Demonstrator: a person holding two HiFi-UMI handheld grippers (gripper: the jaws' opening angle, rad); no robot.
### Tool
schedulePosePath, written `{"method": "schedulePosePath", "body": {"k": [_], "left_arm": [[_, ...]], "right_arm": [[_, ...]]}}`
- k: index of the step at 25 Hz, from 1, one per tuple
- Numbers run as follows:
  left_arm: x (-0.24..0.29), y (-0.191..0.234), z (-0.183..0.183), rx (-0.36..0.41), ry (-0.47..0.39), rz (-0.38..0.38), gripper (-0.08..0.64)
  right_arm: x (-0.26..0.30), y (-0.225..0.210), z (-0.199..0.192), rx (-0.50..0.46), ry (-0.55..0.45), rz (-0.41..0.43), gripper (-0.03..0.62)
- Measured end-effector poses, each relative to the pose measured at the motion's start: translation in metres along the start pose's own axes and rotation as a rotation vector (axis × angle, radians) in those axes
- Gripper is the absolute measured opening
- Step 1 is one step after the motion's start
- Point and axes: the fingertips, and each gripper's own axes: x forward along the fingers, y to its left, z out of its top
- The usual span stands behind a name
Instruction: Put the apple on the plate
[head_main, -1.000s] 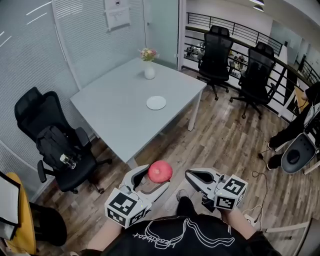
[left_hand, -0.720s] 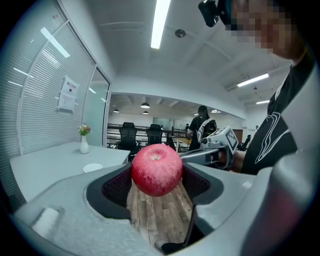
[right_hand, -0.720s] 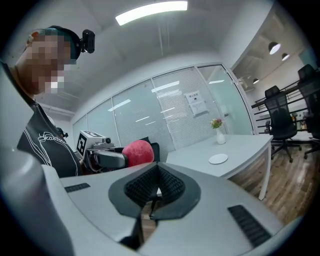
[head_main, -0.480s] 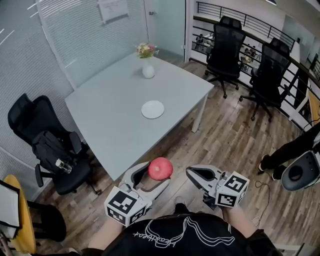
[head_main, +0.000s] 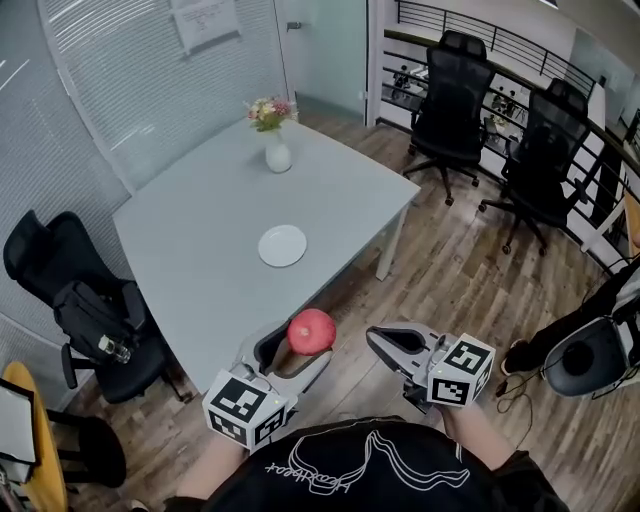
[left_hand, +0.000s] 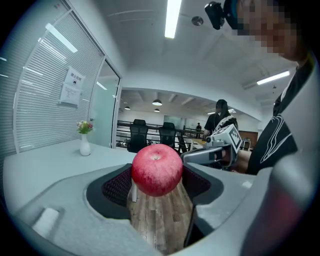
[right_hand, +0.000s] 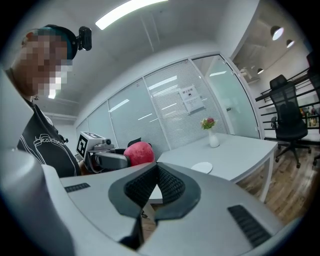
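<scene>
A red apple (head_main: 311, 331) (left_hand: 156, 169) is clamped between the jaws of my left gripper (head_main: 297, 348), held over the wood floor just short of the table's near corner. The same apple (right_hand: 138, 152) shows in the right gripper view, to the left. A small white plate (head_main: 282, 245) (right_hand: 202, 167) lies empty near the middle of the pale grey table (head_main: 200, 240). My right gripper (head_main: 385, 345) is beside the left one, its jaws pressed together with nothing between them. Both grippers are well short of the plate.
A white vase of flowers (head_main: 276, 150) stands at the table's far side. A black office chair with a bag (head_main: 95, 315) sits left of the table; two more black chairs (head_main: 455, 85) stand at the back right. A person's leg (head_main: 590, 310) is at the right.
I have moved closer to the table: plate and table have slid down and left in the head view. The apple stays held in the left gripper; the right stays shut.
</scene>
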Motion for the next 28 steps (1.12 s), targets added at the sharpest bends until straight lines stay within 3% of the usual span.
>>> {"method": "schedulePosePath", "body": {"k": [12,28], "left_arm": [[0.03,0.043,0.0,-0.037,0.02,0.018,0.322],[0.101,0.2,0.003,-0.072,0.072,0.038,0.322]], "right_arm": [[0.04,-0.04,0.002,0.029,0.03,0.04,0.009],[0.155,-0.142,0.018,0.136,0.081,0.01,0.009]]}}
